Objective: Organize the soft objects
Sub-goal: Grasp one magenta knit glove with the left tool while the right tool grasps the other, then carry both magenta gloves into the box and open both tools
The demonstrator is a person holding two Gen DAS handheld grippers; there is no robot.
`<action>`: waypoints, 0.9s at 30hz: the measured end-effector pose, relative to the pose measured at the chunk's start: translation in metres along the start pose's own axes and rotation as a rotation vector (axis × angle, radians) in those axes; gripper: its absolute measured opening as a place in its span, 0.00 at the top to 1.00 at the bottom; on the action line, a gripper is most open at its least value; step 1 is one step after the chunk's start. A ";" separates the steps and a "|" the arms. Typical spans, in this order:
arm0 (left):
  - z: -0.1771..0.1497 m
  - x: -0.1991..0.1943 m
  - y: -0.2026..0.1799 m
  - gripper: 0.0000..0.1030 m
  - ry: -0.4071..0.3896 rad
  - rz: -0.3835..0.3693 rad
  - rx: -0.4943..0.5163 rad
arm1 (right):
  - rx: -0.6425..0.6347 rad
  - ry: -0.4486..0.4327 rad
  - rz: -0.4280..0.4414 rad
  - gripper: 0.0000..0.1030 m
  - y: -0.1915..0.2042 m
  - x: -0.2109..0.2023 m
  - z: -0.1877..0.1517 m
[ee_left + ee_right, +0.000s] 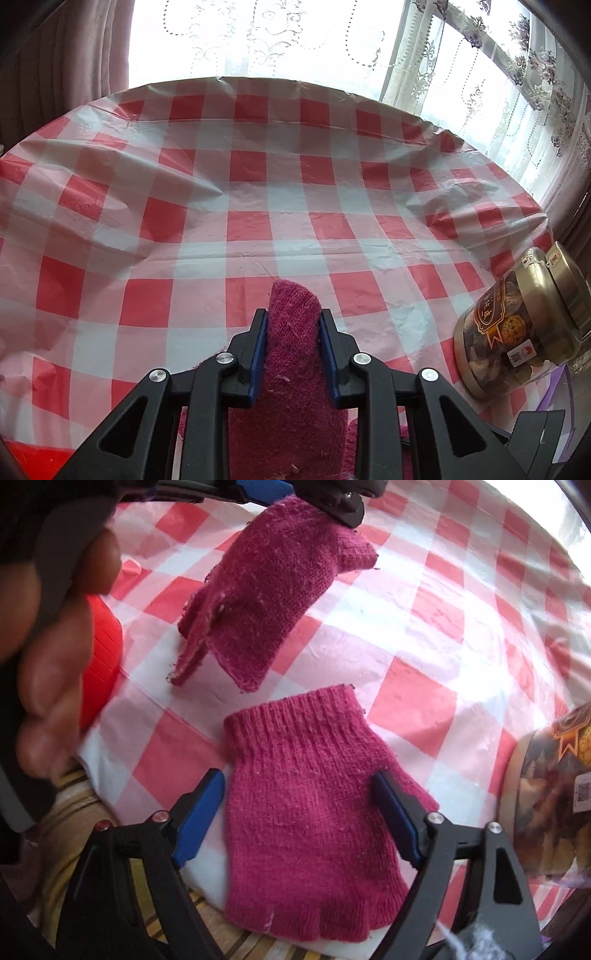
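Observation:
Two magenta knit fingerless gloves. My left gripper [293, 321] is shut on one glove [291, 369] and holds it above the checked tablecloth; in the right wrist view this glove [269, 590] hangs from the left gripper [317, 494] at the top, its lower end near the cloth. The second glove [306, 808] lies flat at the table's near edge, cuff pointing away. My right gripper [299, 794] is open, its blue-padded fingers [199, 812] on either side of this glove, at the palm.
A red-and-white checked plastic tablecloth [258, 206] covers the table. A gold-lidded jar [517, 325] lies on its side at the right, also in the right wrist view [554, 775]. A red object [103, 653] sits left. Curtains and a window lie behind.

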State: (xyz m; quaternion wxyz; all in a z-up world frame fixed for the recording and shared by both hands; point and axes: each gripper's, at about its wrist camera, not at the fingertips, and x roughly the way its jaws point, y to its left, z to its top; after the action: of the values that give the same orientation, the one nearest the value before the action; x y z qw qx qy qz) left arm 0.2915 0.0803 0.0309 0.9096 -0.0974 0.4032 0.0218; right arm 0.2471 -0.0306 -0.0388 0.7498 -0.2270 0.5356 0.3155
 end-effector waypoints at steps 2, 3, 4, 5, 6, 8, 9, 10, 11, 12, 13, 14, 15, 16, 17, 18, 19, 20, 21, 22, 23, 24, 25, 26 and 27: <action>-0.001 0.000 0.001 0.73 0.002 -0.002 -0.007 | -0.030 -0.019 -0.024 0.40 0.002 0.002 -0.002; -0.002 0.000 0.001 0.73 0.002 -0.002 -0.009 | -0.038 -0.025 -0.026 0.55 0.004 0.002 -0.002; -0.002 -0.002 0.001 0.73 0.002 -0.002 -0.009 | -0.036 -0.034 -0.021 0.68 0.003 -0.001 -0.003; -0.002 -0.002 0.001 0.73 0.001 -0.003 -0.009 | -0.026 -0.039 -0.021 0.74 0.000 -0.003 -0.005; -0.002 -0.003 0.001 0.73 0.000 -0.007 -0.009 | -0.014 -0.041 -0.015 0.79 -0.002 -0.006 -0.006; -0.003 -0.008 0.000 0.73 -0.004 -0.015 -0.015 | 0.026 -0.035 0.016 0.80 -0.012 -0.009 -0.008; -0.004 -0.011 0.000 0.73 -0.006 -0.018 -0.018 | 0.046 -0.036 0.029 0.80 -0.017 -0.011 -0.009; -0.004 -0.015 -0.001 0.73 -0.009 -0.023 -0.021 | 0.063 -0.039 0.036 0.81 -0.022 -0.015 -0.012; -0.006 -0.020 -0.002 0.73 -0.012 -0.029 -0.023 | 0.070 -0.044 0.037 0.81 -0.024 -0.018 -0.013; -0.006 -0.024 -0.004 0.73 -0.014 -0.037 -0.024 | 0.080 -0.054 0.042 0.81 -0.026 -0.024 -0.015; -0.008 -0.029 -0.005 0.73 -0.017 -0.049 -0.029 | 0.090 -0.067 0.051 0.81 -0.028 -0.030 -0.015; -0.009 -0.034 -0.007 0.73 -0.019 -0.058 -0.034 | 0.100 -0.078 0.057 0.81 -0.031 -0.037 -0.019; -0.010 -0.039 -0.009 0.73 -0.021 -0.068 -0.037 | 0.110 -0.091 0.060 0.81 -0.035 -0.045 -0.022; -0.012 -0.046 -0.013 0.73 -0.027 -0.082 -0.039 | 0.120 -0.103 0.060 0.81 -0.040 -0.054 -0.026; -0.013 -0.051 -0.017 0.73 -0.032 -0.090 -0.038 | 0.134 -0.118 0.059 0.81 -0.046 -0.065 -0.032; -0.016 -0.056 -0.023 0.73 -0.036 -0.101 -0.035 | 0.146 -0.131 0.057 0.81 -0.046 -0.075 -0.037; -0.018 -0.060 -0.027 0.73 -0.036 -0.110 -0.033 | 0.155 -0.140 0.053 0.81 -0.048 -0.083 -0.041; -0.022 -0.064 -0.034 0.73 -0.036 -0.124 -0.030 | 0.163 -0.150 0.049 0.81 -0.052 -0.094 -0.045; -0.026 -0.067 -0.039 0.73 -0.035 -0.137 -0.028 | 0.174 -0.162 0.044 0.81 -0.057 -0.104 -0.051; -0.029 -0.071 -0.045 0.73 -0.032 -0.153 -0.026 | 0.187 -0.174 0.037 0.81 -0.064 -0.116 -0.060; -0.034 -0.076 -0.053 0.73 -0.031 -0.169 -0.022 | 0.202 -0.187 0.028 0.81 -0.071 -0.129 -0.069; -0.037 -0.080 -0.059 0.73 -0.033 -0.182 -0.019 | 0.211 -0.197 0.022 0.81 -0.076 -0.138 -0.074; -0.041 -0.085 -0.066 0.73 -0.034 -0.196 -0.016 | 0.223 -0.208 0.012 0.81 -0.084 -0.149 -0.083; -0.044 -0.090 -0.073 0.73 -0.034 -0.213 -0.014 | 0.235 -0.216 0.000 0.81 -0.090 -0.158 -0.092; -0.048 -0.095 -0.081 0.73 -0.034 -0.231 -0.014 | 0.249 -0.227 -0.015 0.81 -0.097 -0.168 -0.102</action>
State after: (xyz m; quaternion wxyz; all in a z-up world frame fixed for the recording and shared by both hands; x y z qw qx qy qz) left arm 0.2021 -0.0042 0.0826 0.9122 -0.1490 0.3736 -0.0787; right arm 0.2112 -0.2063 0.0878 0.8301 -0.0995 0.4807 0.2646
